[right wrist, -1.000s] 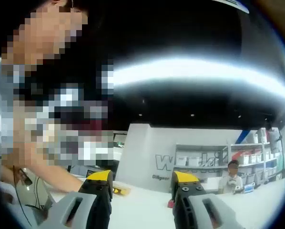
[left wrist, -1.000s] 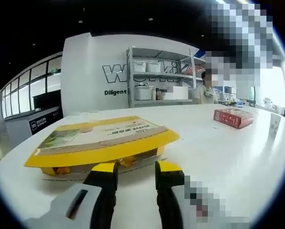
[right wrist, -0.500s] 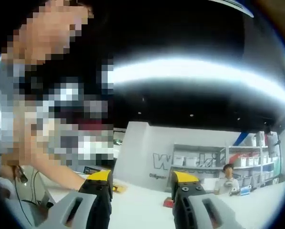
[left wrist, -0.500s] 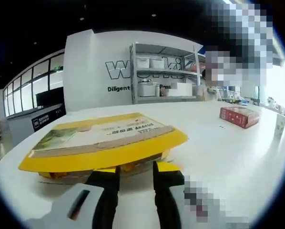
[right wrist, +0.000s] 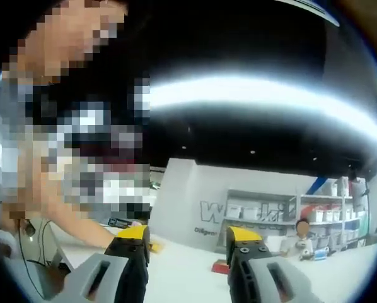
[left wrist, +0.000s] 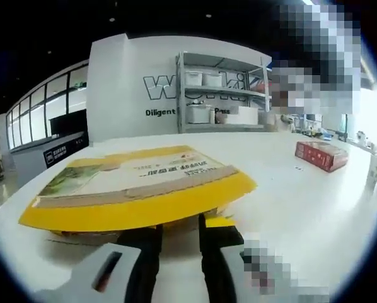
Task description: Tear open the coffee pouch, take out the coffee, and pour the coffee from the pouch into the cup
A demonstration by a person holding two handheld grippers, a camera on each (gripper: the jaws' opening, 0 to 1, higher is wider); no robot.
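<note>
1. Yellow flat cardboard box (left wrist: 138, 189) with a printed top lies on the white table (left wrist: 302, 208); its contents are hidden.
2. The left gripper (left wrist: 179, 230) sits released, its jaws parted and their tips tucked under the box's near edge.
3. A small red box (left wrist: 321, 155) lies well apart.
4. The right gripper (right wrist: 187, 238) is raised, jaws apart, gripping nothing; behind it stand grey metal shelves (right wrist: 289, 218).

Right tool (right wrist: 187, 243): jaws apart, nothing between them, raised over white desk (right wrist: 182, 278). Beyond: small red box (right wrist: 220, 267) (possibly a carton), shelving (right wrist: 327, 221) against lettered wall (right wrist: 195, 208), seated person (right wrist: 300, 241).
</note>
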